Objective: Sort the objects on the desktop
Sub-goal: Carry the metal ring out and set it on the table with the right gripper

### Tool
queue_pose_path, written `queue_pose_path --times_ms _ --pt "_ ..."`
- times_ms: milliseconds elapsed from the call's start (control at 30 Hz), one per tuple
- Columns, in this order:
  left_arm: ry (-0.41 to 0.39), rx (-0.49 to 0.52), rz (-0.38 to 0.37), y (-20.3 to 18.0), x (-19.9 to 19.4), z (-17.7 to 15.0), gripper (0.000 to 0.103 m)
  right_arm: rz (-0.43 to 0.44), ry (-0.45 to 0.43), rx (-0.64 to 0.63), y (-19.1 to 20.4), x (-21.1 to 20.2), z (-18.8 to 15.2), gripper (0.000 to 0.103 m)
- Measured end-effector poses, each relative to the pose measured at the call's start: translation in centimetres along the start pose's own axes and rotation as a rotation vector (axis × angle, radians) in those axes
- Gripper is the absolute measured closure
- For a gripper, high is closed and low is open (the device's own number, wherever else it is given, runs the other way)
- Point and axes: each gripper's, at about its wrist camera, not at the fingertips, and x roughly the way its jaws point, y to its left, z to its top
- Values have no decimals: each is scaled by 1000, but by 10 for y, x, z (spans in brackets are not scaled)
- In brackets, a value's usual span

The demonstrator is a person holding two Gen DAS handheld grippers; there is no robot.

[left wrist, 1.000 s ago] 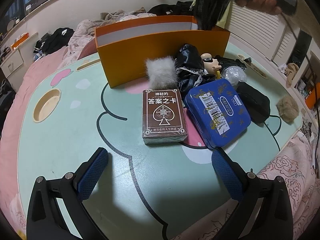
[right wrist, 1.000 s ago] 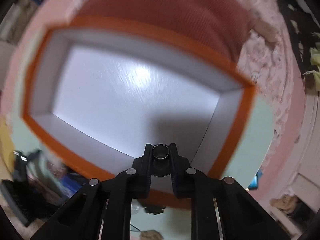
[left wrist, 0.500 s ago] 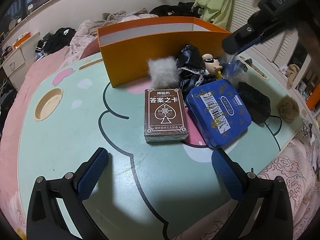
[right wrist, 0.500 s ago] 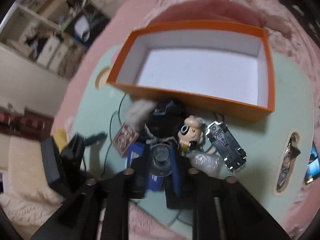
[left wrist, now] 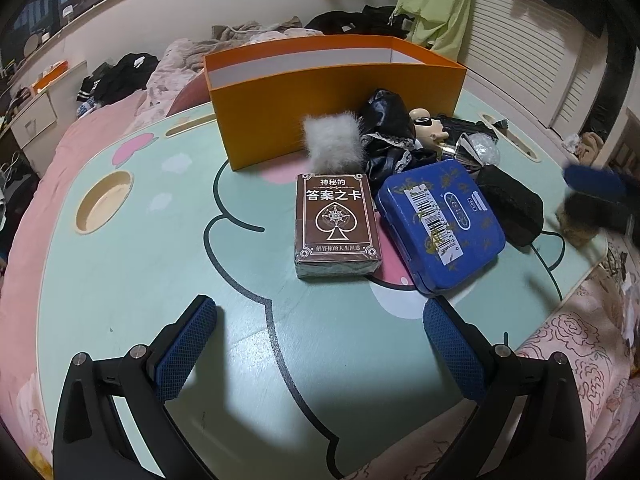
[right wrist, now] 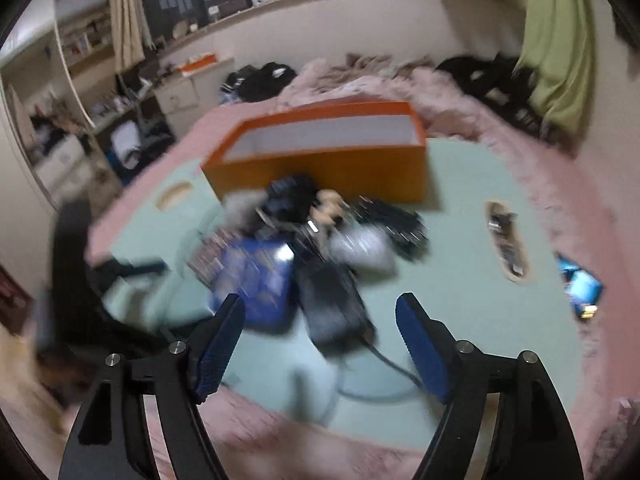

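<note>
The mint counter (left wrist: 140, 280) sits on a pink bed, clutter before the orange box (left wrist: 332, 92). The right gripper (right wrist: 320, 336) has left the box, jaws just opened wide, empty; the left gripper (left wrist: 320, 340) gapes, empty.

The brown card box (left wrist: 337, 224) reads 神秘的 答案之卡 above a spade; the blue tin (left wrist: 440, 224) bears a barcode sticker.

Near table (left wrist: 132, 280) surface: we find bare room between and ahead of the left gripper (left wrist: 318, 340) fingers. Beyond: card box (left wrist: 336, 220) and blue tin (left wrist: 440, 228) touching side by side, a clutter of small objects packed behind them against the orange box (left wrist: 320, 108) wall. Table's left half lies unobstructed.
</note>
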Motion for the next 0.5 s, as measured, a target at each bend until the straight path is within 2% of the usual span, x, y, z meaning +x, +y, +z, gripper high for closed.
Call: queue_pose_path --times_ms 67,100,167,200,400,500 --pt "-1 -2 3 -1 0 0 0 -52 14 -66 4 7 -18 25" --pt "-2 -3 3 -1 -1 -1 0 -76 32 -97 8 13 -26 21" --pt "-3 -5 6 -1 -1 -1 0 -93 121 -124 11 36 -37 15" --pt "0 -2 10 -2 0 -2 0 -67 117 -93 5 37 -38 14" --pt "-10 -10 7 0 -4 -4 0 -48 83 -106 3 36 -41 14" --pt "-10 -15 10 2 -4 -4 0 -64 -11 -60 -8 13 -41 14"
